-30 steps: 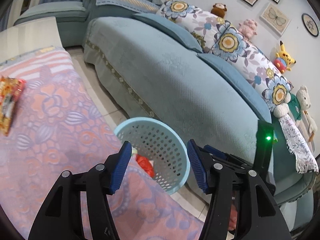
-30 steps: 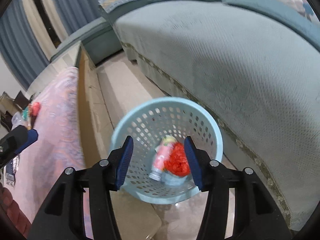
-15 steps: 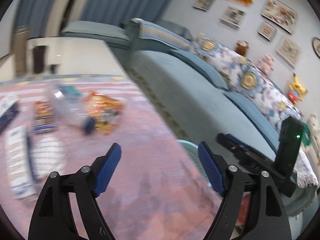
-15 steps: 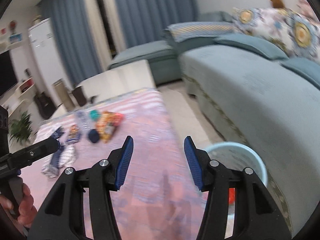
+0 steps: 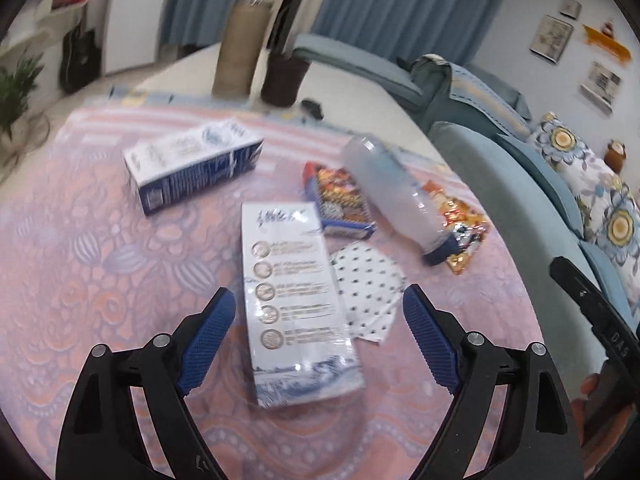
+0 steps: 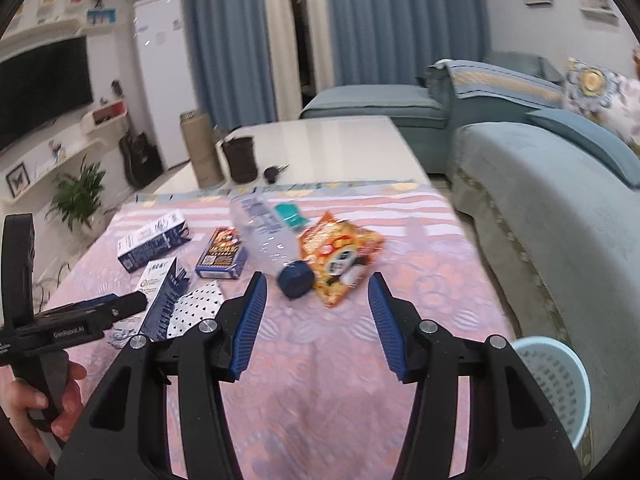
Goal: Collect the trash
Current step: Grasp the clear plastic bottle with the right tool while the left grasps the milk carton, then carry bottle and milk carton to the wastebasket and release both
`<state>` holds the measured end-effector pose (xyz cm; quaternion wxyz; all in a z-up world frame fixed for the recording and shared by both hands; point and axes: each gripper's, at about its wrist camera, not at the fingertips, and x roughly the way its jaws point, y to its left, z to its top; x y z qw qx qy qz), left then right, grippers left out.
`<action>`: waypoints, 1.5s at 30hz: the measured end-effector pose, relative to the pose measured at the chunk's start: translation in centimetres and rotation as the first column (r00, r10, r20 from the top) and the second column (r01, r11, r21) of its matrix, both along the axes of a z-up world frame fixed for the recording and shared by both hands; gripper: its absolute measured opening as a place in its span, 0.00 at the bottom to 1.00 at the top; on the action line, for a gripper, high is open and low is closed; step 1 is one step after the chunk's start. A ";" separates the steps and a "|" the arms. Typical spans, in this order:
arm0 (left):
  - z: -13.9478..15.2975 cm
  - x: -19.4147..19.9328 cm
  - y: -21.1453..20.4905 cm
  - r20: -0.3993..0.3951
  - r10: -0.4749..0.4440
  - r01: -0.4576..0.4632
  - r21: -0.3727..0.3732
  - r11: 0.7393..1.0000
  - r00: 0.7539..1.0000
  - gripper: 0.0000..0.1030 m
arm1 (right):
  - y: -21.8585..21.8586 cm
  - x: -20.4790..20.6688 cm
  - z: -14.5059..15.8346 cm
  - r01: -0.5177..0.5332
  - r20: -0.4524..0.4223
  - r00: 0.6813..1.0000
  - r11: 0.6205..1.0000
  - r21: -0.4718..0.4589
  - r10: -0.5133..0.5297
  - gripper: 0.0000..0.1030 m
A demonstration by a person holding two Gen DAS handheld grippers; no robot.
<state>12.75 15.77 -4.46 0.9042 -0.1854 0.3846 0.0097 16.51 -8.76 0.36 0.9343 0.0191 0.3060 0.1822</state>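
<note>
The left gripper's point(image 6: 72, 320) black side reads "GenRobot.AI" in small white letters. The black handle point(image 5: 618, 344) at three o'clock in the left wrist view shows "DAS". Print on the white carton point(image 5: 296, 300) and the snack packets is too blurred to read.

carton point(image 5: 296, 300): white and blue, lying flat on the cloth
second carton point(image 5: 192, 166): farther back, on its side
bottle point(image 5: 396, 196): clear, blue cap, lying across the snack bag point(image 6: 340, 252)
basket point(image 6: 556, 384): pale blue, perforated, on the floor
</note>
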 end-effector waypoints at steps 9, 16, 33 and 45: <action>-2.6 2.7 1.6 -0.069 0.013 -0.019 -0.099 0.995 0.998 0.81 | 4.6 5.4 -2.5 -0.069 -0.055 0.996 0.997 -0.019 0.068 0.48; -2.6 2.2 0.4 -0.068 0.031 -0.028 0.036 0.999 0.997 0.60 | 6.5 8.7 -3.5 -0.079 -0.093 0.993 0.997 -0.003 0.078 0.62; -2.1 1.6 -0.3 0.002 0.016 -0.016 0.088 0.996 1.000 0.51 | 11.4 12.7 -6.1 -0.156 -0.189 0.973 0.980 -0.121 0.131 0.58; -1.1 -3.6 -1.3 0.015 -0.106 0.106 0.002 0.994 0.994 0.51 | 3.6 1.1 -2.6 -0.056 -0.150 0.988 0.995 -0.078 0.044 0.58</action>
